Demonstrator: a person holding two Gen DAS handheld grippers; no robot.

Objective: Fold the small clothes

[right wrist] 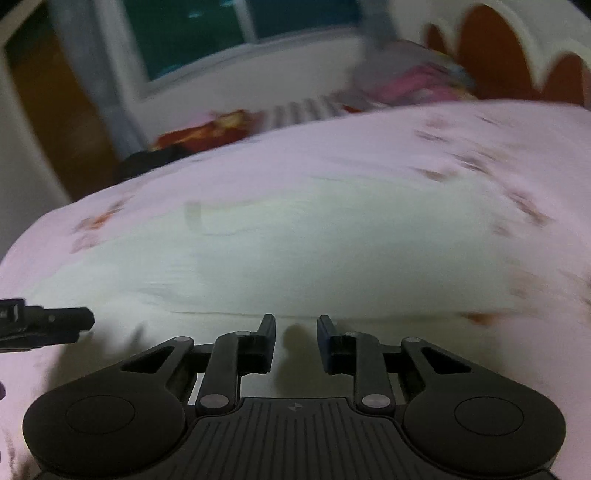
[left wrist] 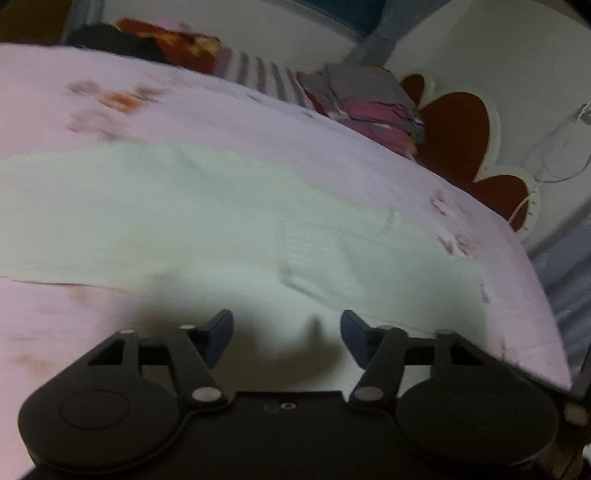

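A small white garment (left wrist: pixel 221 221) lies spread flat on a pink flowered bedsheet (left wrist: pixel 184 110); both views are blurred. My left gripper (left wrist: pixel 286 325) hovers at the garment's near edge, its jaws well apart, with a small wrinkle of the white cloth below the gap and nothing pressed between the pads. In the right wrist view the same garment (right wrist: pixel 295 240) fills the middle. My right gripper (right wrist: pixel 296 325) sits low over its near edge with a narrow gap between the fingers and nothing pinched. The left gripper's fingers (right wrist: pixel 48 326) show at that view's left edge.
A stack of folded clothes (left wrist: pixel 373 107) sits at the bed's far side beside a striped cloth (left wrist: pixel 258 75) and a red and black heap (left wrist: pixel 166 44). A white headboard with red flower shapes (left wrist: pixel 454 133) bounds the bed. A window (right wrist: pixel 221 33) and a wooden door (right wrist: pixel 55 122) lie beyond.
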